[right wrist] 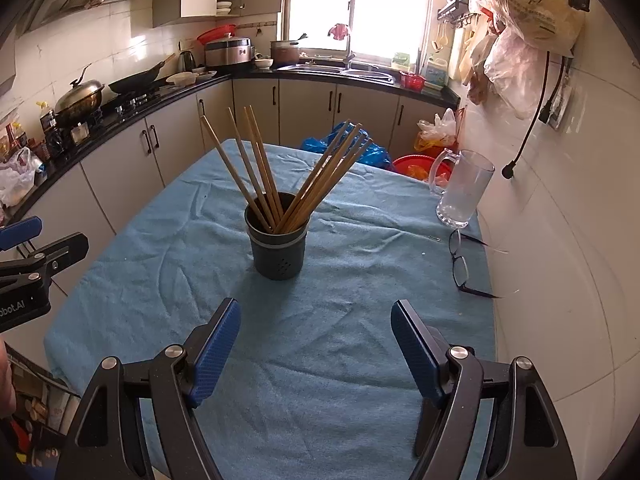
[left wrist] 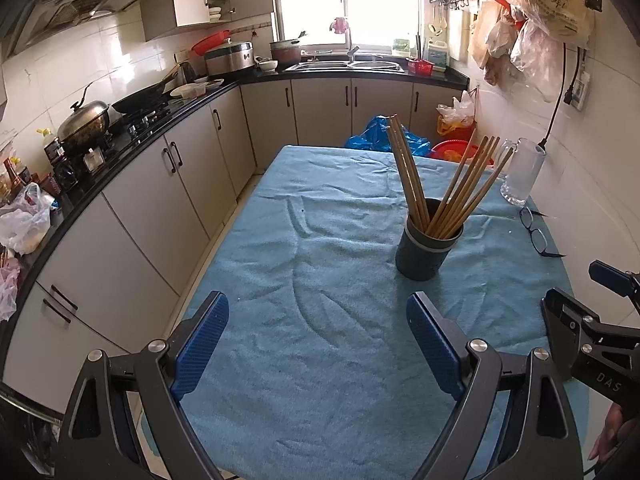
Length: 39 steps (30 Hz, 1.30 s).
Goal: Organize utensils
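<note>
A dark holder (right wrist: 278, 247) stood upright near the middle of the surface (right wrist: 340, 360), on the blue cloth (left wrist: 320, 360) that covered it. The wooden chopsticks (right wrist: 296, 184) stood inside it, fanned into two bunches, one leaning left and one leaning right. The left tool (left wrist: 318, 344) hung released above the near part of the cloth, jaws spread wide, gripping nothing. The right tool (right wrist: 316, 346) was likewise released and bare, well short of the holder. A glass mug (right wrist: 462, 190) stood near the right wall, with a pair of glasses (right wrist: 460, 264) lying just in front of it, perhaps folded open.
</note>
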{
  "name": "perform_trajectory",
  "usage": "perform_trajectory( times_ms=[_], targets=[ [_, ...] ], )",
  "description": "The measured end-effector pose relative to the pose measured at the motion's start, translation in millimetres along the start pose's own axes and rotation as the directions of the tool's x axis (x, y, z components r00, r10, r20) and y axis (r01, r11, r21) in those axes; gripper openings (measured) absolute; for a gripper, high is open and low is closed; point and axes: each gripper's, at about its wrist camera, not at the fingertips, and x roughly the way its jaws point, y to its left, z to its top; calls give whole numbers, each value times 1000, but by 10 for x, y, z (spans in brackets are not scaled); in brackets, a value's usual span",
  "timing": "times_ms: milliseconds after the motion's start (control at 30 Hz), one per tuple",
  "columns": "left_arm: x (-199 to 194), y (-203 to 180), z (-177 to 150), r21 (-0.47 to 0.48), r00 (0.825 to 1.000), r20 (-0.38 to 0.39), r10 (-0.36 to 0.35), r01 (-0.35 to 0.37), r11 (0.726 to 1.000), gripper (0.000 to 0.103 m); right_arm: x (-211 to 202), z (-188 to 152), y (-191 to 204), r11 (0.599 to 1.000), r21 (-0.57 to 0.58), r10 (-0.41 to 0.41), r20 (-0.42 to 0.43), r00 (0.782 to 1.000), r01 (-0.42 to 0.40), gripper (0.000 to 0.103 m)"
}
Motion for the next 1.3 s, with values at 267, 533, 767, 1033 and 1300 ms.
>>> perform_trajectory(
  times_ms=[267,533,767,1033,1300],
  targets=[
    [0,7,-9,-1,1000,-2,1,-1,1000,89,11,-18,-7,1000,-2,6,-2,1000,-6,81],
    [2,-2,-22,-1,1000,-3,-1,1,1000,89,16,-36,-9,1000,-2,3,-5,1000,-3,81],
    [17,-39,-51,1,1000,-4,-8,8,1000,89,7,-64,-29,1000,-4,-1,-9,1000,1,81],
    [18,-50,-56,0,1000,-6,-8,8,1000,89,5,-86,-51,1000,-10,-2,-15,1000,1,81],
    [28,-99,-107,-13,1000,-10,-5,4,1000,89,11,-111,-71,1000,-24,7,-20,1000,-8,81]
  ],
)
